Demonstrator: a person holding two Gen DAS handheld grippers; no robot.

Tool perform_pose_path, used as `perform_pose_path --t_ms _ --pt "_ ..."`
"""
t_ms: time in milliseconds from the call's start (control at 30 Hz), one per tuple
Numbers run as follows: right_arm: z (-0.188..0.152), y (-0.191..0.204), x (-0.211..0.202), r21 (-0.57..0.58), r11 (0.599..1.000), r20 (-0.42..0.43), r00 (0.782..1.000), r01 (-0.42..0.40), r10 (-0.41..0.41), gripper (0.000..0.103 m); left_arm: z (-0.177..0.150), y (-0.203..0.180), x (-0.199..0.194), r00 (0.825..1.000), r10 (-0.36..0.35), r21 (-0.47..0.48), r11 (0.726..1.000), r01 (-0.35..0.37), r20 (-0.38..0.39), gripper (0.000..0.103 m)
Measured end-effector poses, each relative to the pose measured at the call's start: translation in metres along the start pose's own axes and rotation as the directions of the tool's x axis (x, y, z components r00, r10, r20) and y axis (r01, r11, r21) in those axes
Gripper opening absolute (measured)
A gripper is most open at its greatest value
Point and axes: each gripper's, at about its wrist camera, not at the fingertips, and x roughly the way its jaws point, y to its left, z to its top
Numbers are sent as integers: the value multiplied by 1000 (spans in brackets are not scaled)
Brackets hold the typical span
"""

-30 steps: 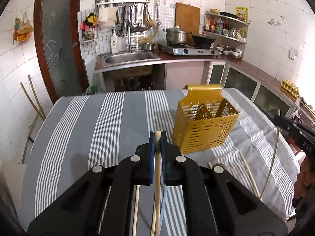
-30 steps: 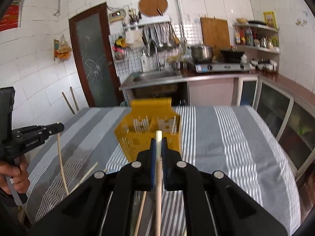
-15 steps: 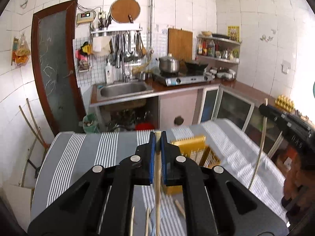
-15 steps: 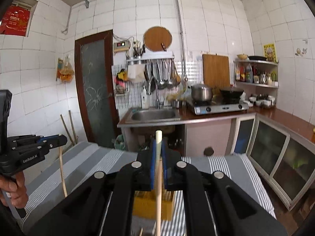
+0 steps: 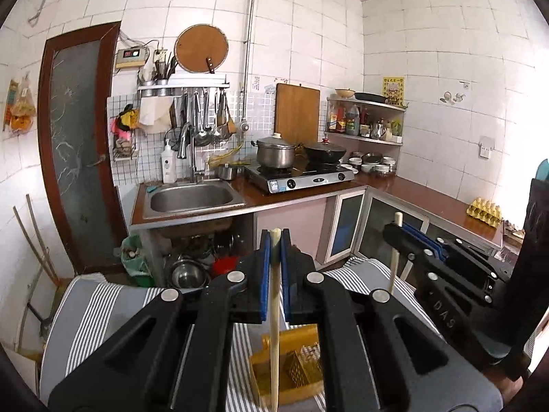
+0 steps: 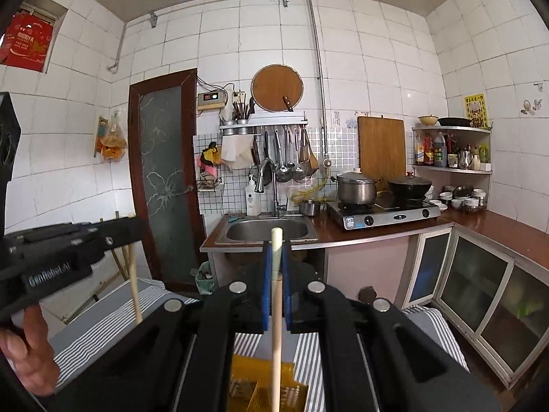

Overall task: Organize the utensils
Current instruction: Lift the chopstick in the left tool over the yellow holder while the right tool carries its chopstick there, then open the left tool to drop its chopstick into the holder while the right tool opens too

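A chopstick [image 5: 275, 309] was held upright in the left tool [image 5: 275, 267], whose blue pads were closed almost completely, with only the stick's width between them. A second chopstick [image 6: 277, 309] was pinched in the same way by the right tool [image 6: 276, 274]. Each stick ran from above the fingertips down past the tool body toward the yellow basket [image 5: 291, 370], which stood on the striped surface [image 5: 96, 302] directly beneath both tools.

The main risk was judged to be a missed drop. Only part of the basket could be seen under each tool, and the lower ends of the sticks were hidden or blurred, so it could not be told whether they were over the opening, over the rim, or already inside. If the pads were opened while a tip sat on the rim or outside it, the stick would probably fall onto the surface or roll off it. A light plastic basket could also be tipped if it were pushed sideways by a tilted stick.

A second hazard was thought to come from crowding: the two tools were near each other over the same basket, so the sticks or tool bodies could be knocked together, and a thin smooth stick held along so narrow a line could be twisted or slid in the pads.
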Motion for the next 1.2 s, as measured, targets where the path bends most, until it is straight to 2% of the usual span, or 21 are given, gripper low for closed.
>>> perform_pose_path --t_ms 267,567,833,867,900,933,967,1000,1200 --pt "-18 -6 33 4 1000 -19 1000 11 -11 6 -17 -10 47 1000 12 23 1000 -12 8 4" --pt "-25 -12 52 10 1000 -21 999 27 -27 6 -34 -1 79 999 27 -5 1000 -27 -32 4" --pt "-47 -13 68 32 999 -89 996 23 -20 7 -58 9 97 995 31 -17 999 -33 -99 5" --pt "-49 -15 68 40 999 -92 995 28 -25 9 -61 10 98 994 32 -13 999 -33 -107 6" --pt "-48 -17 68 46 998 -93 995 33 -29 14 -63 12 98 993 32 -12 999 -33 -112 11" --pt "-47 -19 66 56 998 -91 995 40 -35 26 -64 13 97 993 32 -13 999 -34 -114 15" --pt "-47 -22 64 63 997 -88 995 42 -36 33 -65 15 94 993 36 -15 999 -38 -111 24" --pt "-47 -23 61 65 997 -85 996 44 -38 33 -65 17 91 993 39 -18 999 -41 -109 30" --pt "-49 -34 35 35 995 -93 992 91 -88 33 -74 41 66 991 76 -17 997 -78 -109 35"
